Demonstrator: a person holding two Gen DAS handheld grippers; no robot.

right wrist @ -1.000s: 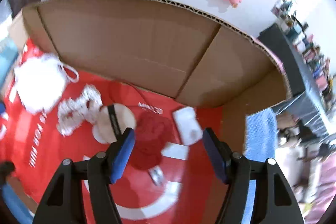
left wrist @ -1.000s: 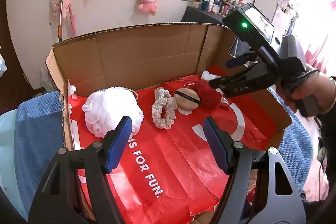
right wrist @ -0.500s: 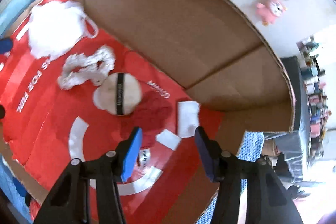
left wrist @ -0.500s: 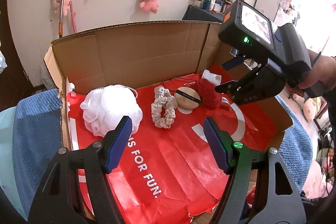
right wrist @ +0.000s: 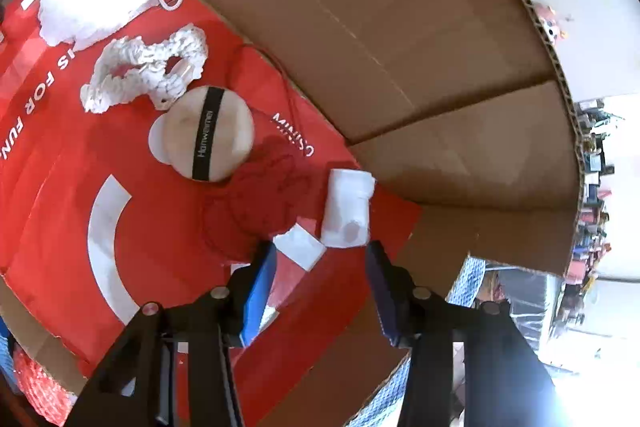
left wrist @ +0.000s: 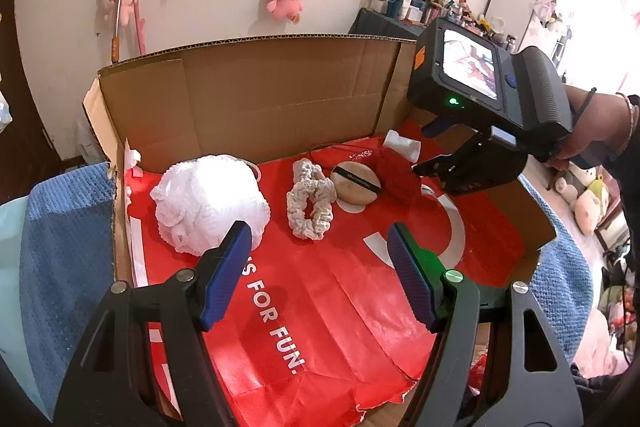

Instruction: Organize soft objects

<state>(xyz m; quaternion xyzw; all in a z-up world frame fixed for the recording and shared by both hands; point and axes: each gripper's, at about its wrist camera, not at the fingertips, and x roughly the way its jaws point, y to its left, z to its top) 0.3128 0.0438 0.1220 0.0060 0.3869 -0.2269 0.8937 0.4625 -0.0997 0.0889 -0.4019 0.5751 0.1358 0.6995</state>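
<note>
- five soft items lie in a row on a red paper bag (left wrist: 340, 307) lining an open cardboard box (left wrist: 280, 95): a white mesh bath pouf (left wrist: 208, 203) at the left, a cream crocheted scrunchie (left wrist: 310, 203), a round beige powder puff with a black band (right wrist: 208, 135), a dark red yarn bundle (right wrist: 260, 203) and a small white folded cloth (right wrist: 348, 207) by the right wall.
- powder puff touches the scrunchie on one side and the red bundle on the other.
- right gripper (right wrist: 320, 267) hangs just above the bag near the white cloth, jaws partly apart, gripping nothing.
- left gripper (left wrist: 320, 251) hovers at the box's near edge, jaws spread wide and empty, beside the pouf.
- blue towel (left wrist: 64, 247) flanks the box.
</note>
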